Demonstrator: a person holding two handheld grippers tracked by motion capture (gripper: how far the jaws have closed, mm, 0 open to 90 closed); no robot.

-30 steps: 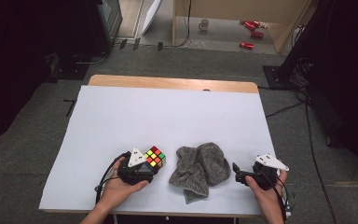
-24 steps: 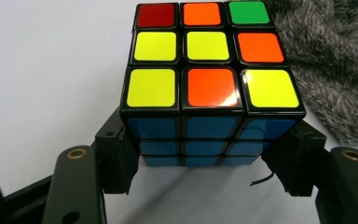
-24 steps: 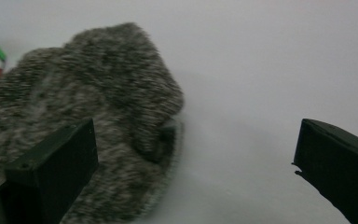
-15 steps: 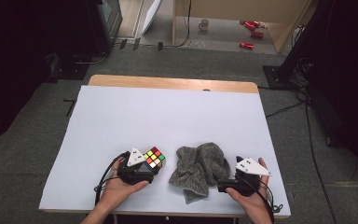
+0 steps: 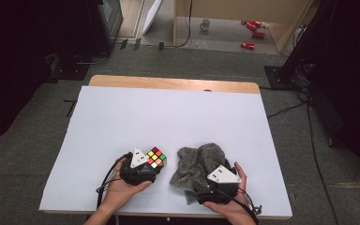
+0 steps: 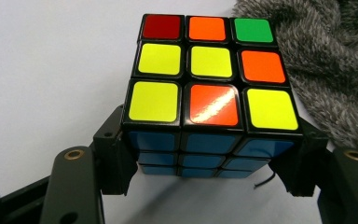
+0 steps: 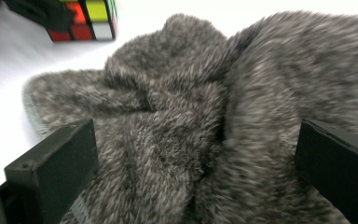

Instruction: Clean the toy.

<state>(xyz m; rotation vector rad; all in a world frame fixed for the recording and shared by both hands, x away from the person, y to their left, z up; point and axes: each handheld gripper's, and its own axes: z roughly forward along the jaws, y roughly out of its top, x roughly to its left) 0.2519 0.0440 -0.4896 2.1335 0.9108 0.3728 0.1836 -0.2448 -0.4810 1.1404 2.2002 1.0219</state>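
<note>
At the worktop's [image 5: 122, 112] near edge, the left gripper [image 6: 205, 172] is clamping the puzzle cube [image 6: 205, 88]; the right gripper [image 7: 196, 186] is straddling the grey fleece cloth [image 7: 223, 116], jaws wide, grasp not yet made.

Left gripper [image 5: 155, 161] lower centre-left of the high view, cupped from below by the left hand [image 5: 122, 190]; jaws have just been closing, now clamped on the cube [image 6: 209, 88]. Right gripper [image 5: 198, 183] lower centre-right, right hand [image 5: 232, 206] behind it; jaws spread wide, straddling the grey cloth [image 7: 205, 116].
</note>
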